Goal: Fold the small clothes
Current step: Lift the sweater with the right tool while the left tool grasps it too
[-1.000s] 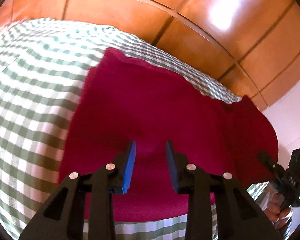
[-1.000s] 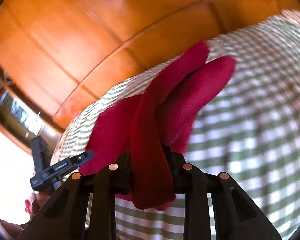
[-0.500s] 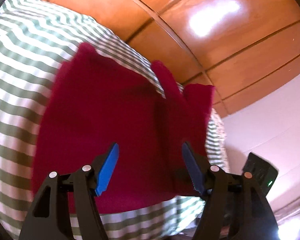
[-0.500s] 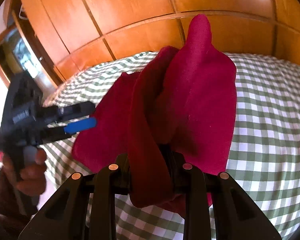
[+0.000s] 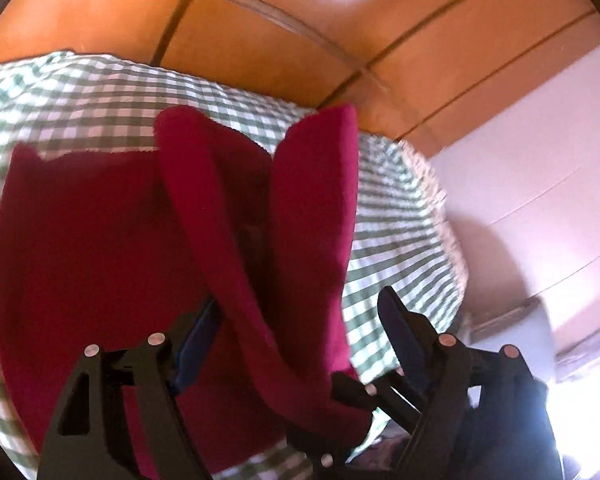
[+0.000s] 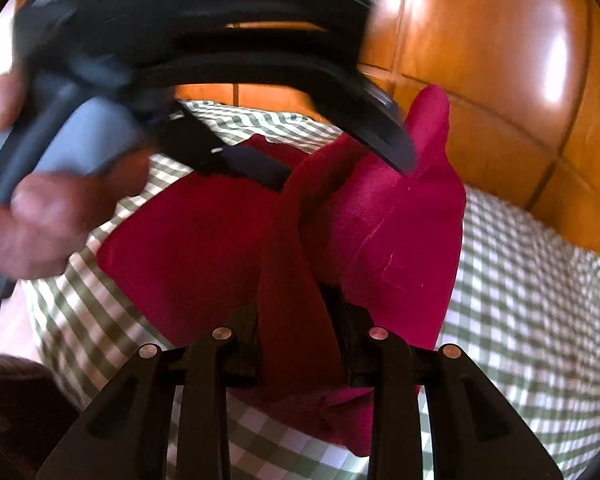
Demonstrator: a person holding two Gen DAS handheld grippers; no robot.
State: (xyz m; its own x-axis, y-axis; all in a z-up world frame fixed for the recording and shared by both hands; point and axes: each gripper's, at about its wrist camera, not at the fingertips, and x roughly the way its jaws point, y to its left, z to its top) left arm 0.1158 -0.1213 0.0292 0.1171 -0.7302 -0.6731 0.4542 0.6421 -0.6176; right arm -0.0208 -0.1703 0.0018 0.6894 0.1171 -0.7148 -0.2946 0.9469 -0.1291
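Note:
A dark red cloth (image 5: 92, 240) lies on a green and white checked cover (image 5: 100, 88). My right gripper (image 6: 296, 332) is shut on a bunched edge of the red cloth (image 6: 400, 232) and holds that part lifted and folded over. My left gripper (image 5: 300, 320) is open wide, its jaws on either side of the lifted fold, close to the right gripper's fingers (image 5: 352, 394). In the right wrist view the left gripper (image 6: 320, 152) and the hand holding it (image 6: 56, 208) fill the upper left, blurred.
The checked cover (image 6: 540, 320) spreads on a raised surface. Orange-brown wooden panels (image 5: 260, 20) stand behind it. A pale wall (image 5: 540, 180) is at the right in the left wrist view.
The right gripper has carried the lifted cloth edge over toward the left gripper. The left gripper has opened wider and moved in around the raised fold.

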